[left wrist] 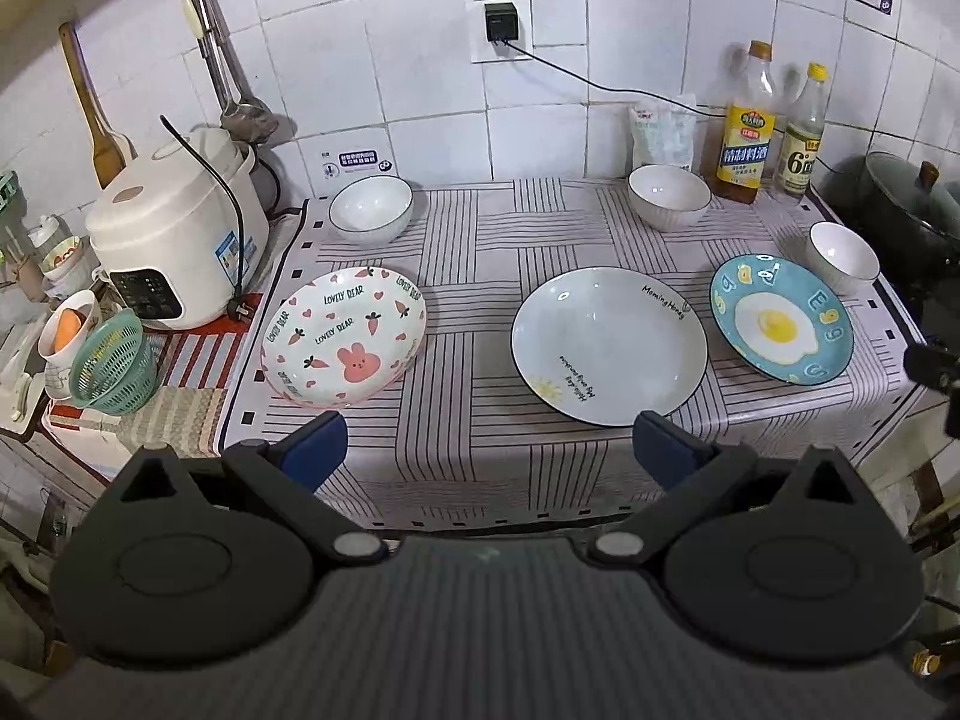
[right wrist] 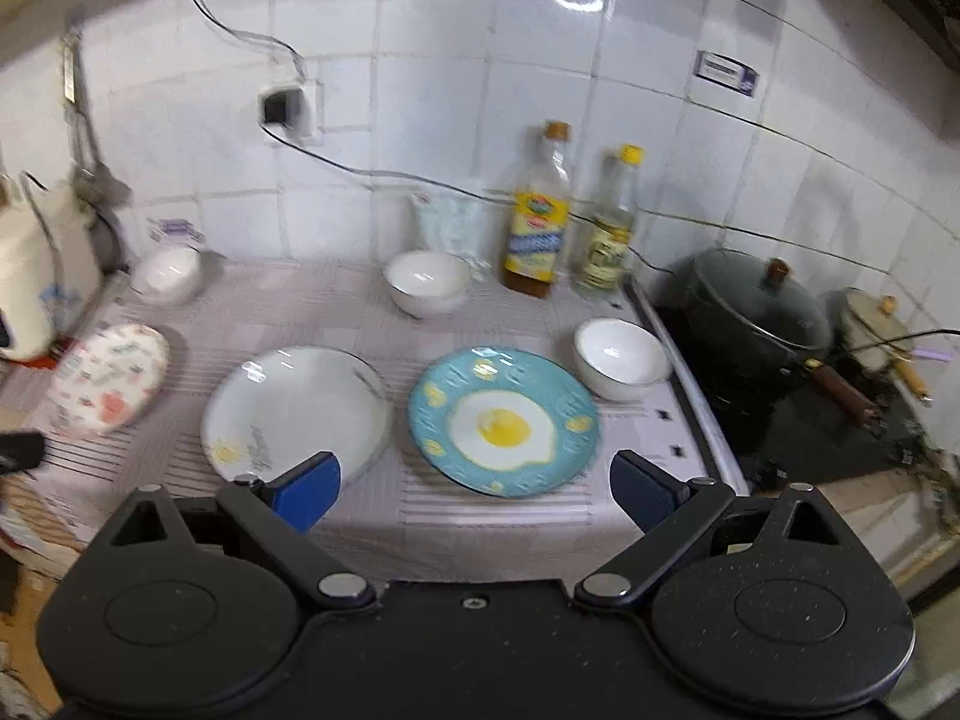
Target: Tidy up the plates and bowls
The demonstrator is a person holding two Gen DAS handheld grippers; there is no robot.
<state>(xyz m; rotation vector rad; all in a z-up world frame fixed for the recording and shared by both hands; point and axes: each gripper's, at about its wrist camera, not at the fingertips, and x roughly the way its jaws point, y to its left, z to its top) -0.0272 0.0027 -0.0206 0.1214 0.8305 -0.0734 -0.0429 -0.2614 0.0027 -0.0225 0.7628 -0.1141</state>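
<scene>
On the striped cloth lie three plates: a pink bunny plate (left wrist: 344,337) (right wrist: 108,381) at left, a white plate (left wrist: 609,345) (right wrist: 297,411) in the middle, and a blue fried-egg plate (left wrist: 782,318) (right wrist: 503,421) at right. Three white bowls stand behind them: back left (left wrist: 371,208) (right wrist: 168,271), back middle (left wrist: 669,196) (right wrist: 427,282), and far right (left wrist: 843,256) (right wrist: 621,357). My left gripper (left wrist: 491,450) is open and empty above the table's front edge. My right gripper (right wrist: 474,495) is open and empty, just in front of the egg plate.
A rice cooker (left wrist: 177,234) and a green basket (left wrist: 114,369) stand left of the table. Two bottles (left wrist: 744,126) and a bag (left wrist: 663,135) stand at the back wall. A black pot (right wrist: 759,315) sits on the stove at right.
</scene>
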